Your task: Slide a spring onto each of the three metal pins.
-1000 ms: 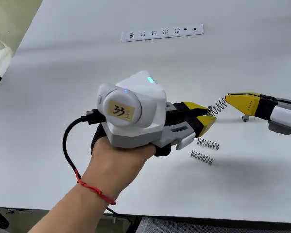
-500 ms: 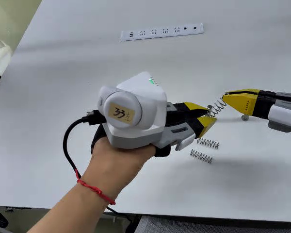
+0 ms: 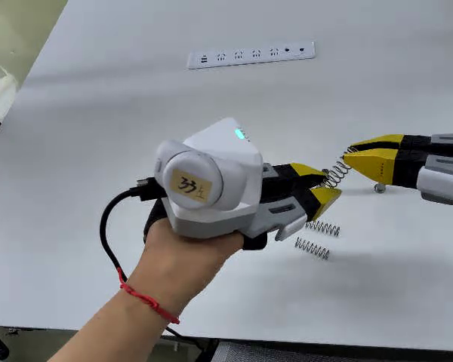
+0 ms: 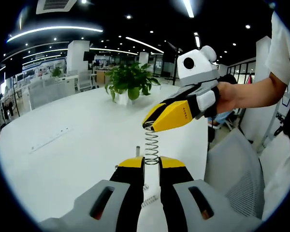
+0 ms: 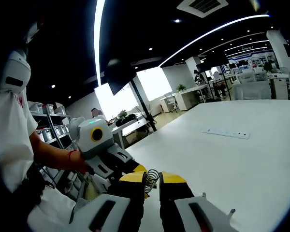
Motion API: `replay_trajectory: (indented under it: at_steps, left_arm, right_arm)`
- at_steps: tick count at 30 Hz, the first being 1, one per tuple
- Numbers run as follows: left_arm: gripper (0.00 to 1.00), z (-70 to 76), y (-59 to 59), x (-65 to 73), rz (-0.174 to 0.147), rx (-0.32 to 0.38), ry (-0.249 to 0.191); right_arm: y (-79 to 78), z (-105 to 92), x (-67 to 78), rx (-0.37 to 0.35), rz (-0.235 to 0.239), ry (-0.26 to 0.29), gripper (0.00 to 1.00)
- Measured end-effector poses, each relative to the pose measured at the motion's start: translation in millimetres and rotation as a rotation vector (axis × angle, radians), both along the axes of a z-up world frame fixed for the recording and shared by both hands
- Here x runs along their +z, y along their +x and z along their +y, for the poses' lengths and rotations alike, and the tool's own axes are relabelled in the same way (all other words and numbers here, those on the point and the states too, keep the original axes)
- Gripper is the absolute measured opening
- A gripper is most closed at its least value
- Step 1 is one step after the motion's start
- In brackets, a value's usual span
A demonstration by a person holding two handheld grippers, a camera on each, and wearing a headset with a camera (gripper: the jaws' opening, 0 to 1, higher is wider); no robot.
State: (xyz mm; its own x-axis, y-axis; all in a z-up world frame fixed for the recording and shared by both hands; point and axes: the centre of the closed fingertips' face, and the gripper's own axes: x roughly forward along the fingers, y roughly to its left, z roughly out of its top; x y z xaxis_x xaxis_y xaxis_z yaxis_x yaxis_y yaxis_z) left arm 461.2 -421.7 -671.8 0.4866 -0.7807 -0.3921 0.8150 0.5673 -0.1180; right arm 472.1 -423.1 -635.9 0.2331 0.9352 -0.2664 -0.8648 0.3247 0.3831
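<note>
White worktop (image 3: 98, 151) in a bright open-plan office: nearest the camera, a person's left hand (image 3: 189, 256), a red cord (image 3: 145, 298) at the wrist, holds the left hand-held gripper (image 3: 323, 186), with a black cable (image 3: 106, 226) looping from its rear. Its yellow-tipped jaws are drawn nearly together, pinching the near end of a spring (image 3: 337, 171). Just below those jaws, a loose spring (image 3: 312, 249) and a second loose spring (image 3: 322, 228) lie flat on the worktop. They are side by side and roughly parallel, long axes running left to right in the head view. The held spring hangs clear of the surface, its long axis slanting from the left jaws up and rightward to the right hand-held gripper (image 3: 350, 151). That gripper reaches in from the right edge and clamps the spring's far end between jaws set a narrow gap apart. In the left gripper view the coil rises straight from that gripper's jaws to the other's yellow tips. Beneath the right jaws a small metal pin (image 3: 379, 186) stands upright on the worktop. Farther back a white power strip (image 3: 251, 54) lies across the surface, and a potted plant (image 4: 130, 82) sits at the worktop's far end.
</note>
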Motion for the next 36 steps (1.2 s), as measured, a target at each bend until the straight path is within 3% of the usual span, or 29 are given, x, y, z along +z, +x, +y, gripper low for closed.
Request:
replay_trajectory:
  at_steps: [7, 12, 26, 36]
  left_arm:
    - [0.08, -0.8, -0.6, 1.0, -0.003, -0.004, 0.002]
    - [0.08, -2.1, -0.7, 2.8, -0.005, -0.009, -0.003]
    - [0.07, -5.7, -2.1, 5.9, -0.019, -0.023, -0.011]
    - [0.07, -8.0, -4.3, 11.3, -0.053, -0.032, -0.058]
  right_arm:
    - [-0.9, -0.6, 3.5, 0.048, -0.094, -0.083, 0.07]
    - [-3.7, 0.0, 4.3, 0.069, -0.133, -0.118, 0.07]
    - [-13.6, 5.3, 12.0, 0.107, -0.194, -0.189, 0.07]
    - [-14.4, 3.7, 15.9, 0.134, -0.229, -0.227, 0.07]
